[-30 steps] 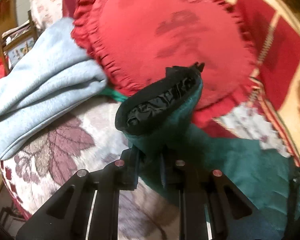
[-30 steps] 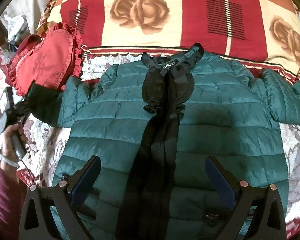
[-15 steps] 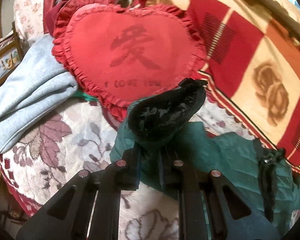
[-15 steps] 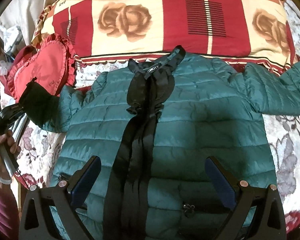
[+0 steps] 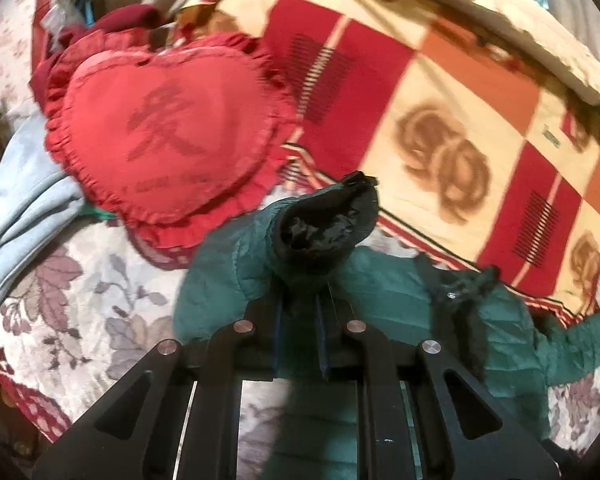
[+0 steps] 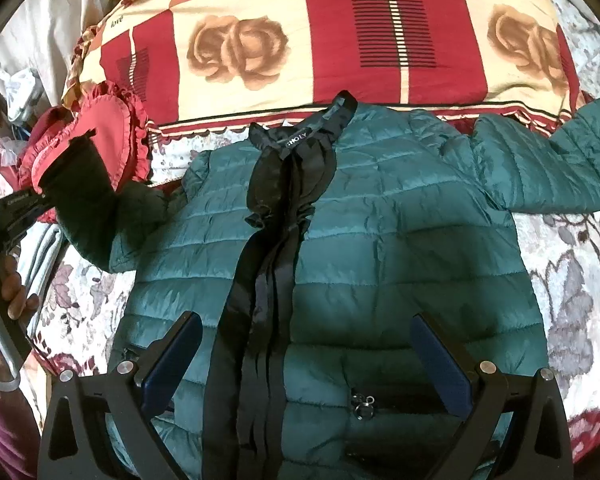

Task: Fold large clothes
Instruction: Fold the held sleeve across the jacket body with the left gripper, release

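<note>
Nearest in the right wrist view: right gripper (image 6: 304,364), jaws spread wide and holding nothing, poised over the lower hem of the teal quilted puffer jacket (image 6: 380,248). Spread flat, front up, on the floral bedspread (image 6: 572,280), black ruffled placket (image 6: 260,280) running up to the collar. Far sleeve (image 6: 548,168) stretched straight out toward the right, flat and unfolded.

Nearest in the left wrist view: left gripper (image 5: 300,320), jaws drawn close and pinching the sleeve cuff (image 5: 324,228), its black lining gaping open above the fingers. Lifted clear of the bedspread, poised above the jacket's shoulder edge. Beyond it, the red heart-shaped ruffled cushion (image 5: 160,128), a pale blue folded garment (image 5: 24,184) just beside it, then the red-and-cream rose-patterned quilt (image 5: 440,92) farthest off.

Progress, by judgement: early. Body laid out and smoothed, first sleeve raised but not yet laid across the chest; second sleeve, then the body folds, all left to do.

Against the frames of a second ago: cuff carried inward from over the cushion toward the jacket's shoulder, more quilt and more teal body showing past the left fingers. Right view drawn back slightly, the far sleeve showing fuller; right jaws unchanged, wide.
</note>
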{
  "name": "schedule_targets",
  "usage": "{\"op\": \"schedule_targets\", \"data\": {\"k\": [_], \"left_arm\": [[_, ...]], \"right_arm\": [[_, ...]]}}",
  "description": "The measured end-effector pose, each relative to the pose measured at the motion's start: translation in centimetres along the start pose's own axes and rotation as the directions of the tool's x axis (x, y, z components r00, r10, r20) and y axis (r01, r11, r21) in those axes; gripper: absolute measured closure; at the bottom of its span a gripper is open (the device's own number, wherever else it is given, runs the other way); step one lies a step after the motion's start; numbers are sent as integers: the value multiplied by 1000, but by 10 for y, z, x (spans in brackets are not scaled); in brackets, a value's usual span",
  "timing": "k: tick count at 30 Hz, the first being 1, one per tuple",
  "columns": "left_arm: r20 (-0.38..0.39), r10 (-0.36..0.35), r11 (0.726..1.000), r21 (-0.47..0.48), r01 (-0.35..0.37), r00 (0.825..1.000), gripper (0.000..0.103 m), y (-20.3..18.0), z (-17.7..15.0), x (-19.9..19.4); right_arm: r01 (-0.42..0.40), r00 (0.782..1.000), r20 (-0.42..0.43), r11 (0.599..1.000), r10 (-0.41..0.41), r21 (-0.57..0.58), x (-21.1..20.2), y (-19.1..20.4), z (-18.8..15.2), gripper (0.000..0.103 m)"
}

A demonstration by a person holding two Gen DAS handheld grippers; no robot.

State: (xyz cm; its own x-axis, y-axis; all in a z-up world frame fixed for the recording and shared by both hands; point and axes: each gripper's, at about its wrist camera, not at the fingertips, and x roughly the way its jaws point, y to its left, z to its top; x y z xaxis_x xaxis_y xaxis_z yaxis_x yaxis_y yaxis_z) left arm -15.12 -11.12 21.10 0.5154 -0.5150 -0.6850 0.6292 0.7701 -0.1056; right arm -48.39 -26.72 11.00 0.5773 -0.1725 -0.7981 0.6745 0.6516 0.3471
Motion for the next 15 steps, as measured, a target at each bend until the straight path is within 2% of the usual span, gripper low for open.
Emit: {"op": "schedule_targets", "data": {"k": [10, 15], "left_arm": [[-10, -101, 993, 61, 101, 995, 90, -70, -11, -12], [-19, -160, 981, 110, 161, 987, 94, -109, -21, -20]], "right_arm": [[-4, 1000, 6, 1000, 3, 28, -5, -11, -3, 0], [0, 1000, 11, 999, 0, 40, -9, -17, -4, 0]]}}
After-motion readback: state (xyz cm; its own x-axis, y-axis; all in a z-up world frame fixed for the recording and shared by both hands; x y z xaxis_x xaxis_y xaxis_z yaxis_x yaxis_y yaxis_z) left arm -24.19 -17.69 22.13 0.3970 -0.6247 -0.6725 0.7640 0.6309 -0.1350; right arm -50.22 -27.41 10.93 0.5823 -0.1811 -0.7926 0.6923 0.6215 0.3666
